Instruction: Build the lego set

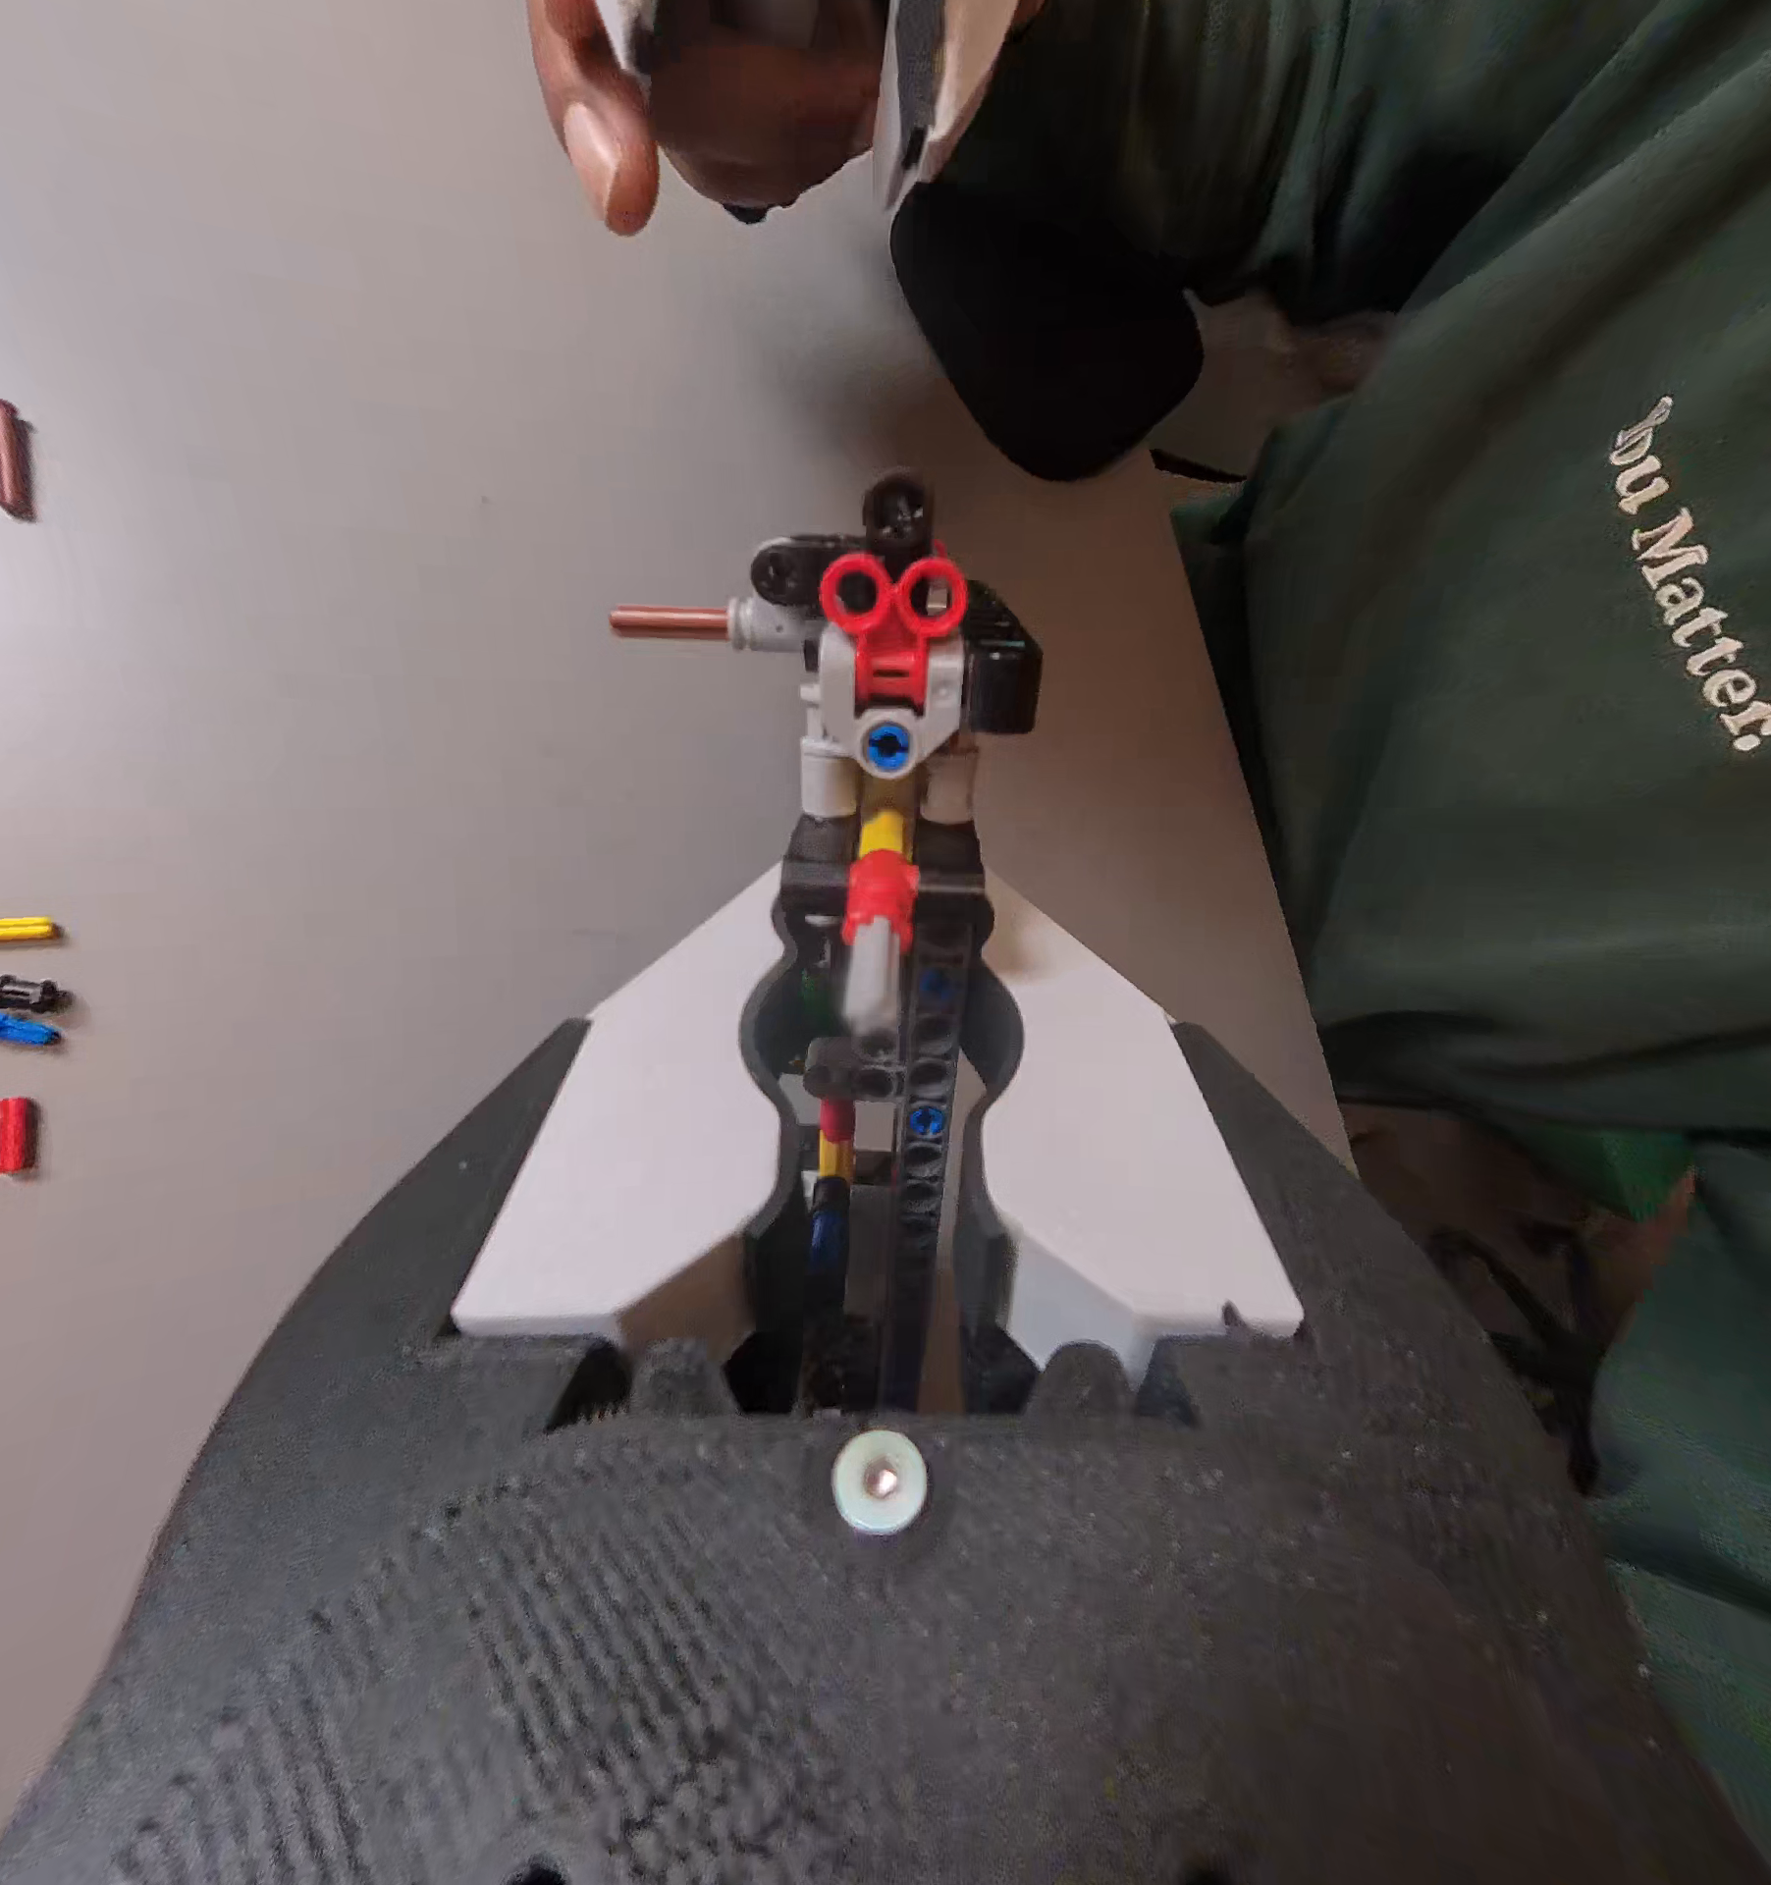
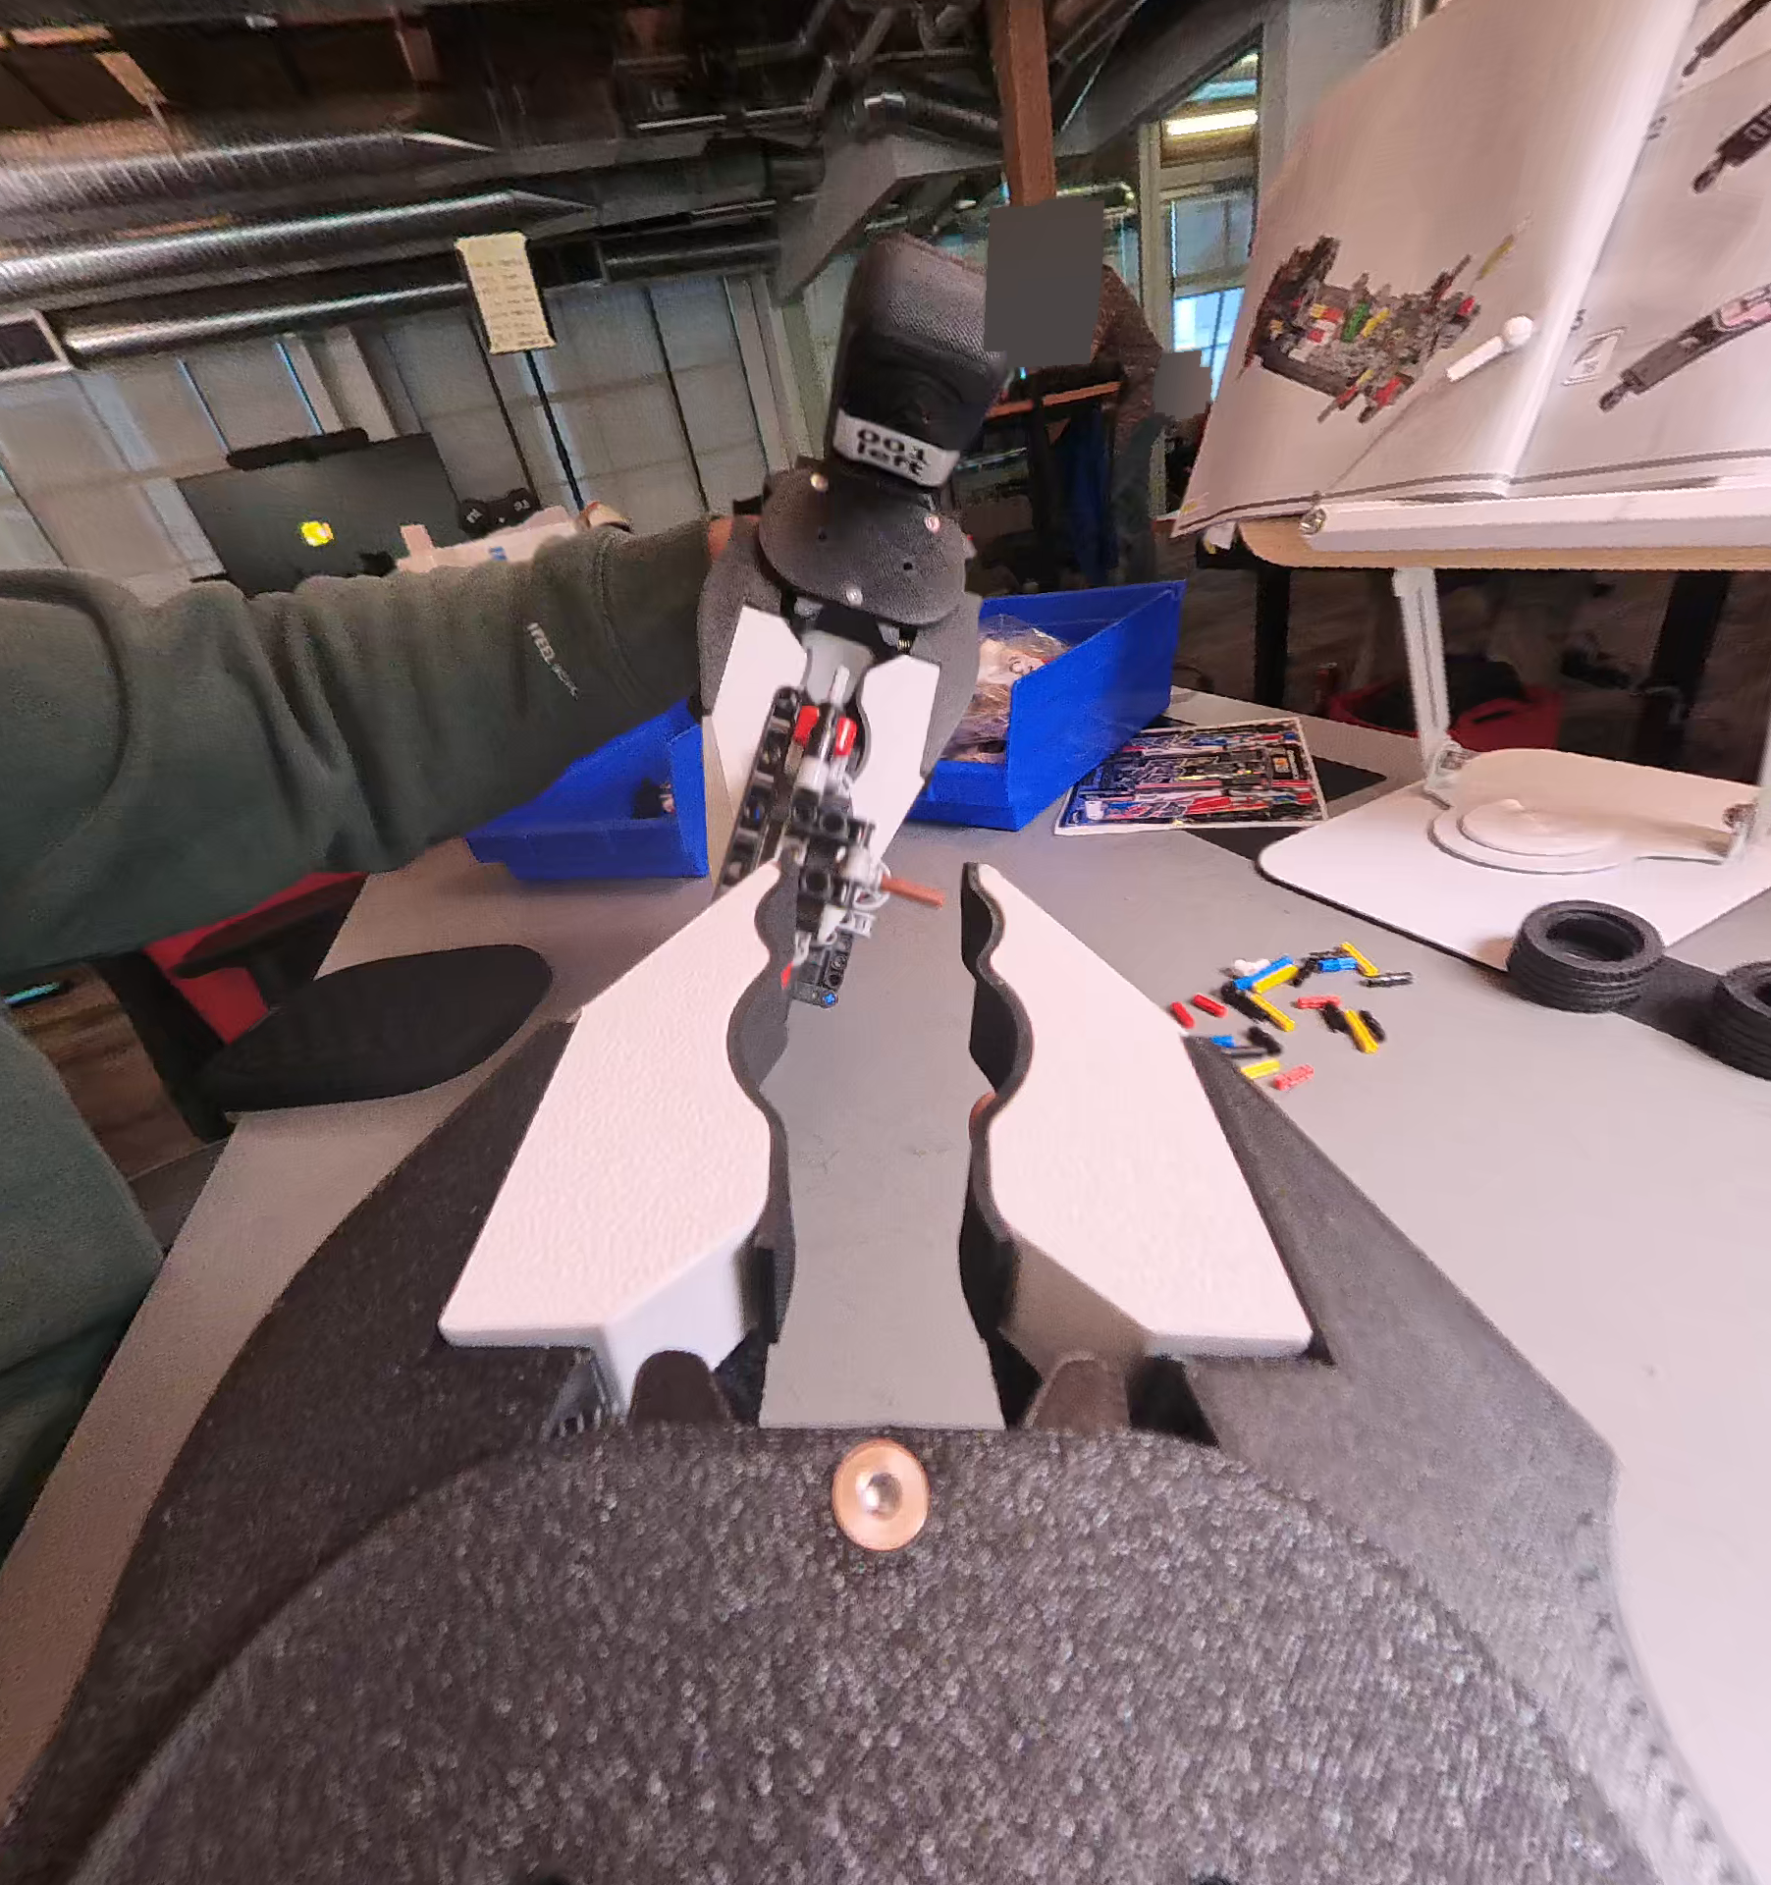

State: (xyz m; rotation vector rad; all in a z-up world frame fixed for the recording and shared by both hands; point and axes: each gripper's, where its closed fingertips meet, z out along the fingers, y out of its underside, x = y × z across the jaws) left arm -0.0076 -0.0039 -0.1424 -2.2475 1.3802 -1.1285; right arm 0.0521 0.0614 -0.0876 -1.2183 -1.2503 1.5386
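My left gripper is shut on a partly built lego assembly of black beams, grey and red connectors, a yellow axle and a brown axle sticking out to the left. It holds it above the grey table. In the right wrist view the same left gripper hangs in front with the lego assembly pointing toward me. My right gripper is open and empty, its left fingertip close beside the assembly's lower end.
Loose lego pins and axles lie on the table to the right; a few show in the left wrist view. Black tyres, a stand with an instruction booklet, a sticker sheet and blue bins stand behind. The grippers' ends are close to 11 cm from one another.
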